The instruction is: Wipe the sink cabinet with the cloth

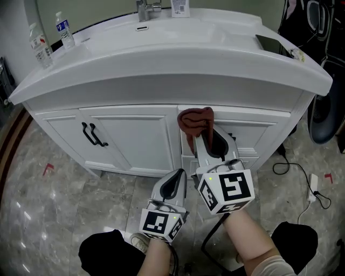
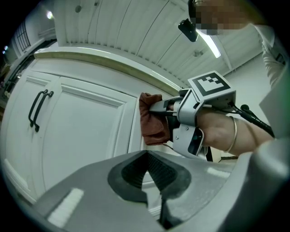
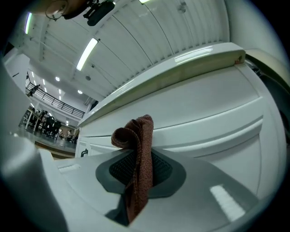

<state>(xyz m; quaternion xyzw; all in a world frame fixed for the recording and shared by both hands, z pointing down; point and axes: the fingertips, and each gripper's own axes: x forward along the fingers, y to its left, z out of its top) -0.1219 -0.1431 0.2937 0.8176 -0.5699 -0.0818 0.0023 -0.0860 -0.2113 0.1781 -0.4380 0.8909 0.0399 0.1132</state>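
Holding cloth: right gripper (image 1: 200, 136), jaws clamped on the cloth (image 1: 195, 119); its own view shows the fabric pinched between the pads and bunched above them.
Cloth place: against the cabinet (image 1: 129, 137) front, just under the counter (image 1: 161, 64), right of the door with black handles (image 1: 92, 135).
Left gripper (image 1: 178, 178): jaws together, nothing between them, low beside the right gripper, apart from the cabinet.
Left gripper view only: right gripper seen side-on, cloth touching the panel.
Head view only: two bottles (image 1: 64, 29) and a faucet (image 1: 146, 9) on the counter.
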